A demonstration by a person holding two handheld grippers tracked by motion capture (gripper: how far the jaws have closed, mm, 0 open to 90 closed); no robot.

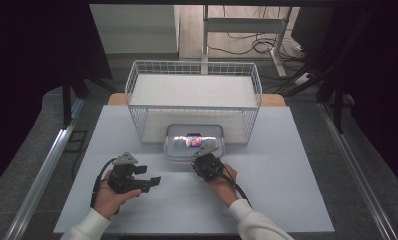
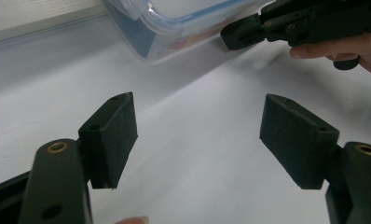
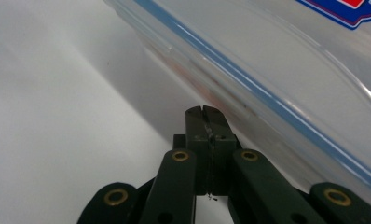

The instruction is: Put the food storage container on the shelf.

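The box (image 1: 194,141) is sitting on the white table (image 1: 282,165), just in front of the near wall of the wire basket (image 1: 193,100), about midway across. It is a clear plastic food box with a blue-edged lid lying flat on top, and a red and blue label is showing through the lid. In the right gripper view the lid's blue rim is running slantwise just beyond your jaw tips.

You are holding the right gripper (image 1: 205,161) at the box's near right corner, its jaws pressed fully together with nothing between them. The tips are sitting right by the lid's edge; whether they are touching it cannot be told. Your right hand (image 1: 223,181) is gripping the body from behind, wrist toward the near edge.

You are holding the left gripper (image 1: 152,183) to the left and nearer, well apart from the box. Its jaws are standing partly open, empty, pointing right across the bare table. Your left hand (image 1: 112,197) is wrapping it from below.

The basket is standing at the far side.
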